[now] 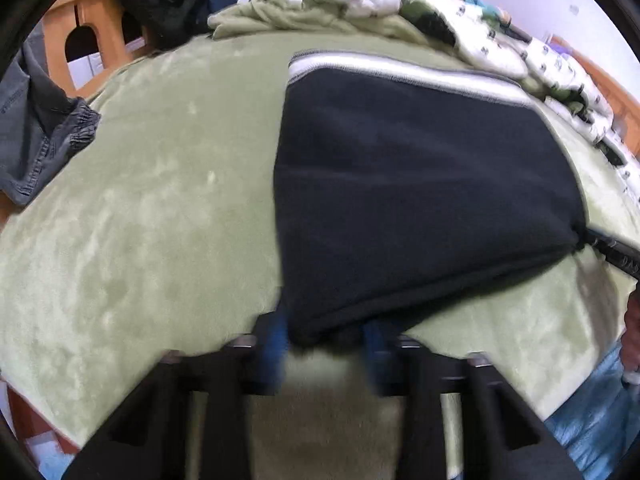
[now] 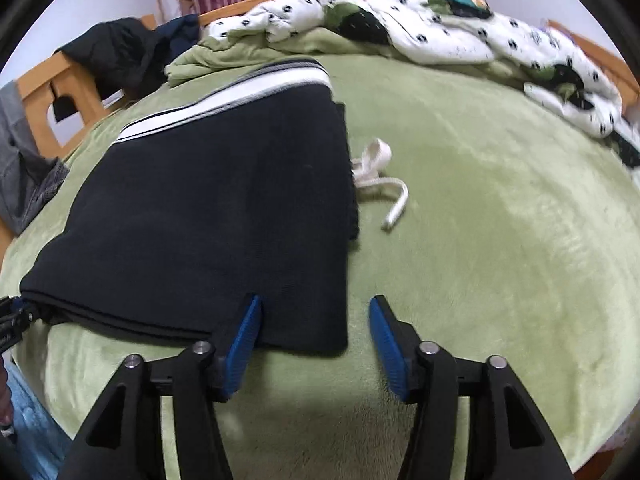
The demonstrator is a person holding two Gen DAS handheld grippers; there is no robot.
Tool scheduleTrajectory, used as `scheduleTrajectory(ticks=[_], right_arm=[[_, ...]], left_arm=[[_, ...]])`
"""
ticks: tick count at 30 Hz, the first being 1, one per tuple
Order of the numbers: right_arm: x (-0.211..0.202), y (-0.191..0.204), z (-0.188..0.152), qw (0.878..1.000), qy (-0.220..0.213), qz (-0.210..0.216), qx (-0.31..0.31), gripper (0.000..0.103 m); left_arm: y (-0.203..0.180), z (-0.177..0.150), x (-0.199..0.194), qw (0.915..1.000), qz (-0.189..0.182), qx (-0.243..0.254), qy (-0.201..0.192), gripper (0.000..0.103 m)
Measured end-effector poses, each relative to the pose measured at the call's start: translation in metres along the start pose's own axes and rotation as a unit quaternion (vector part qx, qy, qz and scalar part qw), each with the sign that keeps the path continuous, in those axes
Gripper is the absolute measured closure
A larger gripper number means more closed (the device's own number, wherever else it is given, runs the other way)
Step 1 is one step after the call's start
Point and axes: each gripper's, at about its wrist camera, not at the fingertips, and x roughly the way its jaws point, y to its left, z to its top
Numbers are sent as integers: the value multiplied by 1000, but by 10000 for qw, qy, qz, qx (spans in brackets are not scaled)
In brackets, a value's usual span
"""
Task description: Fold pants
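The black pants lie on the green blanket of the bed, already folded into a compact, layered rectangle, with the white-striped side seam running along the far edge. A white drawstring spills out beside the right-hand edge of the bundle. Judging by the stacked edges at the near side, the lengthwise fold and at least one crosswise fold look done; what seems left is one more fold-over or a final tidy, and tucking the drawstring in.

The left hand-held gripper sits at the near left corner of the pants, its blue pads on either side of the cloth edge. The view is blurred there, so it probably pinches that corner, though the contact itself is not clear. In the right wrist view the same tool shows at the far left, meeting that corner.

The right hand-held gripper has its jaws apart and grips nothing: the near right corner of the pants lies between the pads, with the left pad over the cloth and the right pad over bare blanket
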Motion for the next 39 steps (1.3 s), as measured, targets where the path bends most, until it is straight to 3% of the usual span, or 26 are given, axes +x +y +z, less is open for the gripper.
scheduleTrajectory(ticks=[5, 8, 11, 14, 17, 20, 24, 30, 32, 34, 39], right_arm=[[-2, -4, 1, 10000, 11, 48, 42, 45], [-8, -2, 3, 10000, 5, -20, -2, 45], [-27, -4, 9, 9995, -281, -102, 64, 45], [-34, -2, 17, 9988, -495, -25, 48, 45], [-23, 4, 20, 9990, -425, -92, -31, 45], [-2, 4, 11, 9998, -143, -134, -103, 44], [3, -7, 3, 9998, 117, -44, 182, 38], [-46, 5, 16, 9984, -201, -499, 193, 38], [-69, 12, 21, 9977, -391, -525, 171, 37], [-92, 19, 27, 9967, -574, -557, 148, 37], [-149, 37, 30, 9941, -878, -634, 17, 35]], left_arm=[[8, -10, -10, 9999, -16, -80, -117, 83], [6, -15, -25, 9999, -10, -15, -154, 79], [3, -16, -47, 9993, 13, 114, -354, 74], [6, -1, -56, 9982, -240, 3, -543, 64], [2, 22, -41, 9971, -506, -147, -556, 63], [0, 29, -12, 9980, -523, -276, -204, 64], [-13, 14, -2, 9996, -185, 23, -206, 63], [-7, 31, -28, 9983, -386, -438, 4, 63], [-9, 36, -47, 9983, -317, -464, -160, 58], [-15, 42, -67, 9983, -225, -436, -330, 47], [-38, 45, -122, 9975, 28, -221, -674, 35]])
